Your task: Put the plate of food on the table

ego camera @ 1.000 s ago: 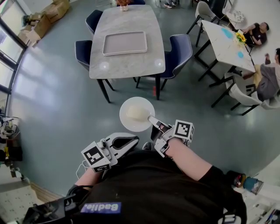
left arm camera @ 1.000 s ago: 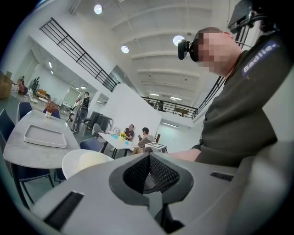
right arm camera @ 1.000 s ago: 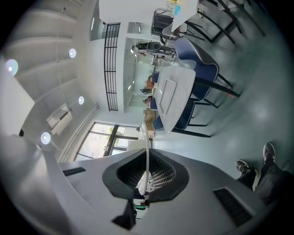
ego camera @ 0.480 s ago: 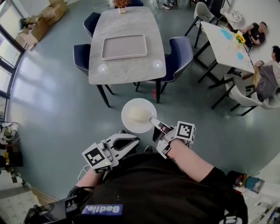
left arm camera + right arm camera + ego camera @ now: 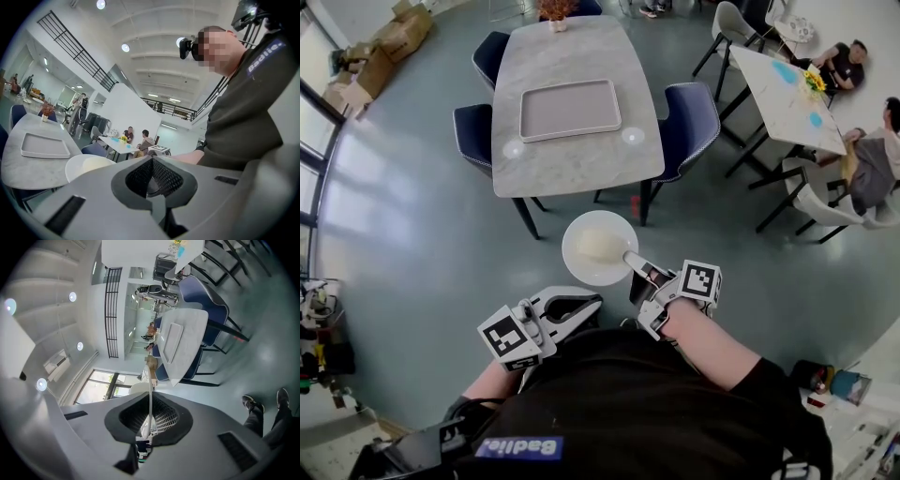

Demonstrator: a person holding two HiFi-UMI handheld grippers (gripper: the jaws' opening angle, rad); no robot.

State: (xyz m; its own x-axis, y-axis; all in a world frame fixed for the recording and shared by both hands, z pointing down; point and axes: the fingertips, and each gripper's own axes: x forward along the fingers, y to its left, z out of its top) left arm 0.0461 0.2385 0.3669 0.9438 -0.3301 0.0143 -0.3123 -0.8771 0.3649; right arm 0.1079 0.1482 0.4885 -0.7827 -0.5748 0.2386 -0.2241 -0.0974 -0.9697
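Note:
A white plate (image 5: 598, 247) with a pale mound of food hangs over the grey floor, short of the marble table (image 5: 573, 103). My right gripper (image 5: 634, 264) is shut on the plate's near right rim. In the right gripper view the rim (image 5: 150, 394) runs edge-on between the jaws. My left gripper (image 5: 581, 303) is held low by the person's body, shut with nothing in it. The left gripper view shows the plate (image 5: 86, 166) beyond the closed jaws and the table (image 5: 33, 154) to the left.
A grey tray (image 5: 569, 110) lies on the table, with a small vase at the far end. Dark blue chairs (image 5: 686, 127) stand around it. A second table (image 5: 786, 90) with seated people is at right. Cardboard boxes (image 5: 386, 42) sit far left.
The table has drawn slightly nearer and shifted in the head view as the person steps forward. The plate stays held in the right gripper; the left gripper keeps its place.

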